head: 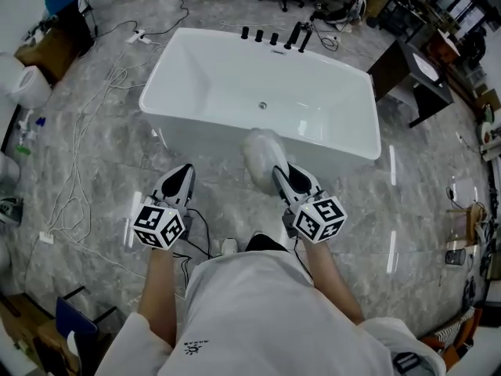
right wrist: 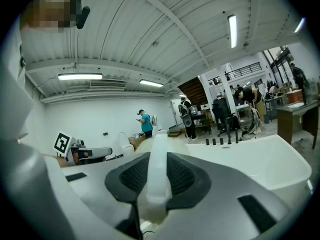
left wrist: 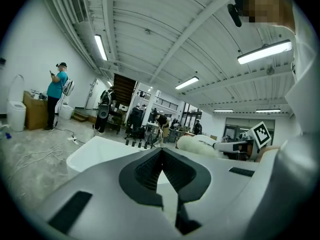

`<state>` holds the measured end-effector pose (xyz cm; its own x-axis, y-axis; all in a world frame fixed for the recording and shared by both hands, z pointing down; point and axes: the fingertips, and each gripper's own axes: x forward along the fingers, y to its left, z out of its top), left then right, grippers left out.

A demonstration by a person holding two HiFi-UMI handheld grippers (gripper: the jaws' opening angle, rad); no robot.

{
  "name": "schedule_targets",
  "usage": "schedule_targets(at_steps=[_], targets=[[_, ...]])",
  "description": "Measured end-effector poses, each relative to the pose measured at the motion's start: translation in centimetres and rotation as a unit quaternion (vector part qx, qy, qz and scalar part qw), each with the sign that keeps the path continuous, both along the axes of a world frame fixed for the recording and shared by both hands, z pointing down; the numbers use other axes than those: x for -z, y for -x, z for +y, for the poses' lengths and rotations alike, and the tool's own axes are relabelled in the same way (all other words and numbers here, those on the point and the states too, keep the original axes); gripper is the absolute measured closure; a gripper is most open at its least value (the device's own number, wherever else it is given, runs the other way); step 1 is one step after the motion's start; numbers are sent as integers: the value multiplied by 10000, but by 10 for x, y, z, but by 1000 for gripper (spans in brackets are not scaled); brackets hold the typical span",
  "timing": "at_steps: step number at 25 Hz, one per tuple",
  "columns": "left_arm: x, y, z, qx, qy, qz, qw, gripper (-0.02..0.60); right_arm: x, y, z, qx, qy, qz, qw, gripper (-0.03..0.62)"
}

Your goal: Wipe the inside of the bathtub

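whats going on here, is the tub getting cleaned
A person stands at the white bathtub with a gripper in each hand. The right gripper has its jaws shut on the white handle of a fluffy duster, its head at the tub's near side, not inside yet. The left gripper is shut on nothing.

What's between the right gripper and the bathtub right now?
The fluffy white head of the duster that the right gripper holds, just before the bathtub rim; the head view shows it.

Duster point(head: 262, 157) at near rim of bathtub point(head: 205, 75), taps point(head: 274, 37) on its far rim, cables point(head: 84, 135) left
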<state>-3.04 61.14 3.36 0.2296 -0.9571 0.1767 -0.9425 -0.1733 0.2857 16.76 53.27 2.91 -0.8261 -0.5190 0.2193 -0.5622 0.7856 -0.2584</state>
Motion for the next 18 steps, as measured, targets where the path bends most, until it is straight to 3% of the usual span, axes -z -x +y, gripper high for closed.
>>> schedule_targets(at_steps=[9,18], targets=[[-3,36,1,330,41,96,9994,569,-5,46,-23,441,65,-38,9990,493],[-8,52,-52,572,118,-18,9983,569,-18,67,-81,686,211,-97,9974,493]])
